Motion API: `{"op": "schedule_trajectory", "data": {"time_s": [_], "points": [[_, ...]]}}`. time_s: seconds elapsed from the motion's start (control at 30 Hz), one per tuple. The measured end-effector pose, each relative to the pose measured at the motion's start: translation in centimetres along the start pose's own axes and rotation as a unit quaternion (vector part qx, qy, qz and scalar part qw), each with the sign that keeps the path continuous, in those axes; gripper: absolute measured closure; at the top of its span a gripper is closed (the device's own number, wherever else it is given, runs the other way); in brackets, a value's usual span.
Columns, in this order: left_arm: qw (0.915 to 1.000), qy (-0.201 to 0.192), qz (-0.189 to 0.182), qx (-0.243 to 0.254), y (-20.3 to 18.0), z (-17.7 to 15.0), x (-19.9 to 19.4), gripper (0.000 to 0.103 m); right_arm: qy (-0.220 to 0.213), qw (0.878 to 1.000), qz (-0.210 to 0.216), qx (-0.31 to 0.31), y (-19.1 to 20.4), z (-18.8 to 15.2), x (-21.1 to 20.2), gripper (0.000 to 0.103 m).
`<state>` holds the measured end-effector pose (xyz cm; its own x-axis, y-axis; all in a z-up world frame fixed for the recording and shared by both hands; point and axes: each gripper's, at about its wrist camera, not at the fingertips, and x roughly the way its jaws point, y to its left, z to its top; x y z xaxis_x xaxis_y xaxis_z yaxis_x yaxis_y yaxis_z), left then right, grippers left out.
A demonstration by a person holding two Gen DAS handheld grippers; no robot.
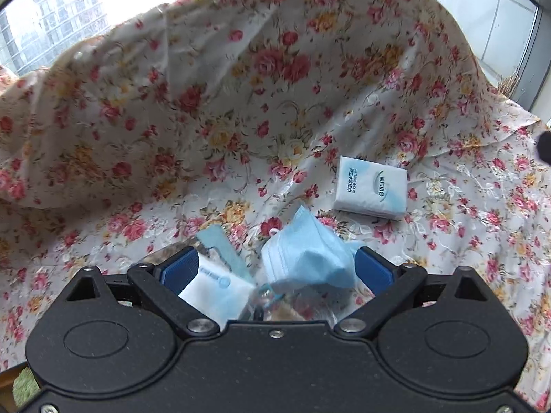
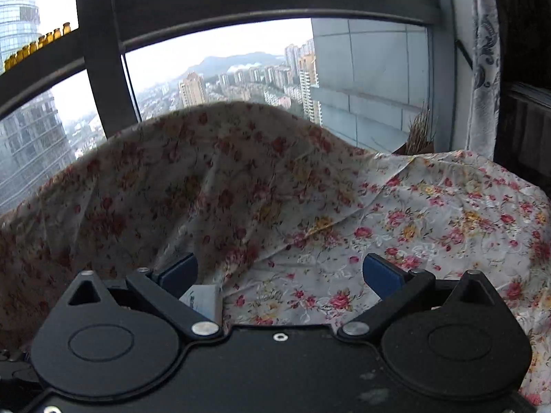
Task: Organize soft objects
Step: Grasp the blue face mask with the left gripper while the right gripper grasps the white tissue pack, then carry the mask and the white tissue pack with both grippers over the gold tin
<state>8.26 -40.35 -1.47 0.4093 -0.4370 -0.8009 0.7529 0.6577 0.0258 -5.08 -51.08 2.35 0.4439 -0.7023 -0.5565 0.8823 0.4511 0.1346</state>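
In the left wrist view, my left gripper (image 1: 277,268) stands open low over a flowered cloth (image 1: 241,120). A crumpled light blue face mask (image 1: 310,251) lies between its blue pads (image 1: 373,270) without being pinched. A white and blue tissue pack (image 1: 217,285) lies by the left pad, with a pale blue strip (image 1: 220,244) behind it. A second tissue pack (image 1: 372,189) rests on the cloth farther off to the right. My right gripper (image 2: 280,272) is open over the cloth (image 2: 430,213) with nothing between its fingers. A corner of a white pack (image 2: 203,301) shows by its left finger.
The cloth rises into a tall draped hump (image 2: 206,172) at the back left. Behind it is a large window with dark bars (image 2: 100,51) and a row of amber bottles (image 2: 38,43). A dried plant (image 2: 418,134) and a patterned curtain (image 2: 485,69) stand at the right.
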Motion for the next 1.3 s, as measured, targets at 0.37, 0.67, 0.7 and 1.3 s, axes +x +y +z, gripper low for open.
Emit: {"op": "schedule_trajectory", "data": {"time_s": [0.37, 0.67, 0.7, 1.3], "points": [[0.9979, 0.035, -0.049, 0.023, -0.7, 0.7, 3.4, 0.034, 0.099, 0.993, 0.024, -0.057, 3.9, -0.4, 7.6, 0.0], [0.9971, 0.017, -0.062, 0.041, -0.4, 0.4, 2.2, 0.036, 0.152, 0.983, 0.042, -0.092, 7.5, -0.7, 11.6, 0.0], [0.9971, 0.015, -0.062, 0.041, -0.3, 0.4, 2.0, 0.036, 0.156, 0.982, 0.041, -0.096, 8.0, -0.7, 11.9, 0.0], [0.9974, 0.011, -0.053, 0.047, 0.4, 0.3, 2.6, 0.028, 0.221, 0.967, 0.033, -0.124, 10.0, -2.7, 17.2, 0.028]]}}
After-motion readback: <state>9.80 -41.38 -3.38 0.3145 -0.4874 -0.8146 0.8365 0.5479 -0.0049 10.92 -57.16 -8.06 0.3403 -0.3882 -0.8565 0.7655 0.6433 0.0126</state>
